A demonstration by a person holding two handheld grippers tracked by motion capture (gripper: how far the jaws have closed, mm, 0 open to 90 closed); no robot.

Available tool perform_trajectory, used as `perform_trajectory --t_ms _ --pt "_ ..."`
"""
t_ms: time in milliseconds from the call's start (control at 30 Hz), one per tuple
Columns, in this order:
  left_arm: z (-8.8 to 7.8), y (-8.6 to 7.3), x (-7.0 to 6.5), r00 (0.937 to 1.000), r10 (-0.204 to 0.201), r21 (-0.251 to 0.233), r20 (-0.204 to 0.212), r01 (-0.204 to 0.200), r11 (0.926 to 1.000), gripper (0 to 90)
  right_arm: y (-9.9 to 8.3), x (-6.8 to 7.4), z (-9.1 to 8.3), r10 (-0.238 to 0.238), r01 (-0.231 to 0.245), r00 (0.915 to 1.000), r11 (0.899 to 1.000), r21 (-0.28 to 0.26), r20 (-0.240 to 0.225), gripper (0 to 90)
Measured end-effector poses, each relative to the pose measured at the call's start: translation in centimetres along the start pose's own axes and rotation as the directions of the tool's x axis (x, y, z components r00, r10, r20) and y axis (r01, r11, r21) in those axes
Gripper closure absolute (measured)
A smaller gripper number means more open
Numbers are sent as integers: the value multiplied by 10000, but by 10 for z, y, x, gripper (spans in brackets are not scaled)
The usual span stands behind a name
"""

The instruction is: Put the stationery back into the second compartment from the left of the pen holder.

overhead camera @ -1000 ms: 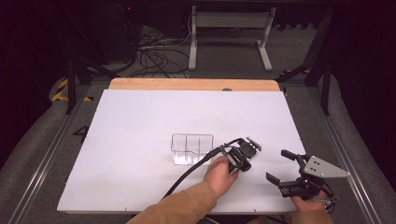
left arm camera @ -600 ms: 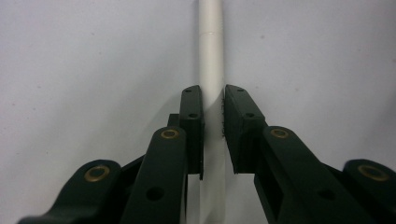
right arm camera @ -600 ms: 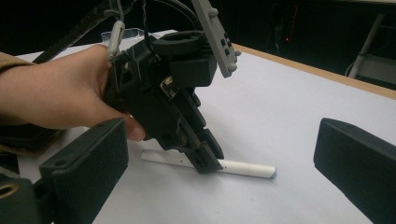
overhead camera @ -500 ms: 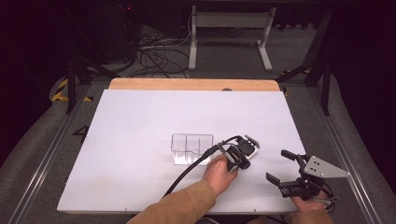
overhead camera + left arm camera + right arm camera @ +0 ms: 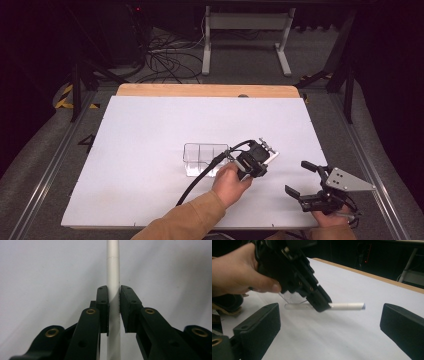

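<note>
Left gripper view: a slim white tube (image 5: 113, 277) is seen clamped crosswise between the two black pads of the left gripper (image 5: 114, 308), which are closed on its middle with no gap visible on either side. In the right gripper view the same tube (image 5: 347, 306) is observed held level and clear of the white surface (image 5: 352, 340), one end projecting past the jaws, the other lying toward the clear compartment box (image 5: 293, 298) behind it. In the high view the left gripper (image 5: 264, 156) is located just beside the right end of the box (image 5: 202, 159), toward the near right part of the surface (image 5: 150, 130), and the tube's pale end (image 5: 274, 154) is noted beyond the jaws. Compared with the frames from a second earlier, the left gripper is found slightly higher and shifted, while the box is unmoved; the tube is therefore judged to have been lifted off the surface, with the grip unchanged. The pick-up is assessed as done, and carriage toward a compartment of the box is judged the likely remaining step. The right gripper (image 5: 306, 177) is recorded near the near right corner, its jaws standing wide apart with nothing between them, and no change of position is found.
</note>
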State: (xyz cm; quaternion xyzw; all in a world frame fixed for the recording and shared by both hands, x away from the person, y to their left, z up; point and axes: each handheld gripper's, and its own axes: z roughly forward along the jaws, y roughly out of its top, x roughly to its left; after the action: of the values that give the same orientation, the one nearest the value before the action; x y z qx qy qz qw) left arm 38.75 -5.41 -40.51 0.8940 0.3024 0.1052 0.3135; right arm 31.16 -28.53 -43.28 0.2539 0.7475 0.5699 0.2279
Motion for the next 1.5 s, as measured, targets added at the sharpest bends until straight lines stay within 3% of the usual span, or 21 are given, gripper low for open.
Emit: perform_trajectory --t_ms 200,367,533,600,667,867,1033,1233,1333,1500 --pt "-22 1 2 9998 -23 -940 186 41 9956 789 0 1 0 -20 20 10000 10000 -22 -1 37" --pt "-38 -1 1 9992 267 -1814 305 -207 9832 788 0 1 1 -39 39 10000 10000 -2 -64 37" --pt "-50 -2 4 9983 185 -2255 557 -55 9742 788 0 1 1 -37 37 10000 10000 -4 -87 37" --pt "-55 -4 7 9960 305 -2650 839 -72 9642 788 0 1 1 -47 47 9999 10000 4 -92 36" --pt "-61 -5 9 9959 462 -2897 783 -216 9569 788 0 2 2 2 -2 10000 10000 -6 -89 36" --pt "-75 -9 14 9922 579 -3587 1103 -146 9333 788 0 2 2 -62 62 9999 10000 7 -93 36" --pt "-87 -13 19 9891 721 -4281 1286 -102 9037 788 0 2 3 -85 85 9999 10000 -7 -138 37" --pt "-99 -17 26 9872 775 -4798 1391 -13 8774 788 0 2 4 -42 43 9999 10000 35 -139 36" --pt "-103 -19 31 9860 718 -4945 1507 123 8691 788 0 2 5 -99 100 9998 9999 49 -163 37" --pt "-111 -23 38 9886 815 -5245 1270 -28 8514 788 0 2 5 -82 83 9998 10000 44 -184 36"
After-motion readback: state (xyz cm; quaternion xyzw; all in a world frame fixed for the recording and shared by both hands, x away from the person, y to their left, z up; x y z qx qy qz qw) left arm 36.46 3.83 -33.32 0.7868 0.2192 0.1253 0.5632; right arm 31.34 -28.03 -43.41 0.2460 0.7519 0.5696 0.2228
